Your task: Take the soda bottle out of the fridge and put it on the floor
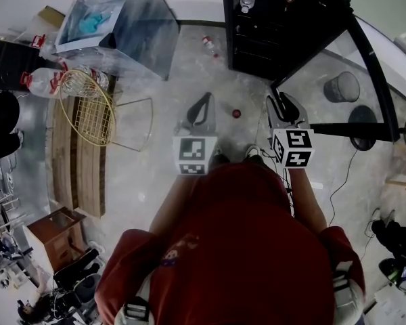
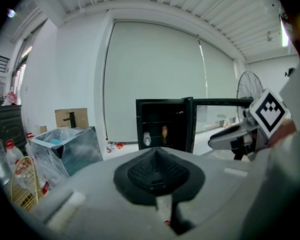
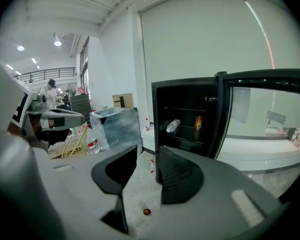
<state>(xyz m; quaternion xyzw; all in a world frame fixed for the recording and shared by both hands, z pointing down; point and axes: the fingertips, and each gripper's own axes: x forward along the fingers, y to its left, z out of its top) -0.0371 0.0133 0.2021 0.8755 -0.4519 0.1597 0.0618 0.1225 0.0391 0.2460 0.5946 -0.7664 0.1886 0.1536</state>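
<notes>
The black fridge stands open ahead, its glass door swung out to the right. On a shelf inside lies a clear plastic bottle, tilted, with an orange can upright beside it; the left gripper view also shows the bottle. My right gripper is held short of the fridge, open, with only floor between its jaws. My left gripper hangs beside it, farther from the fridge, its pads closed together on nothing. In the head view the left gripper and the right gripper are both above bare floor.
A small bottle lies on the floor by the fridge's left corner, and a red cap lies between the grippers. At left are a clear plastic-lined bin, a gold wire basket and a wooden bench. A grey bin stands behind the door.
</notes>
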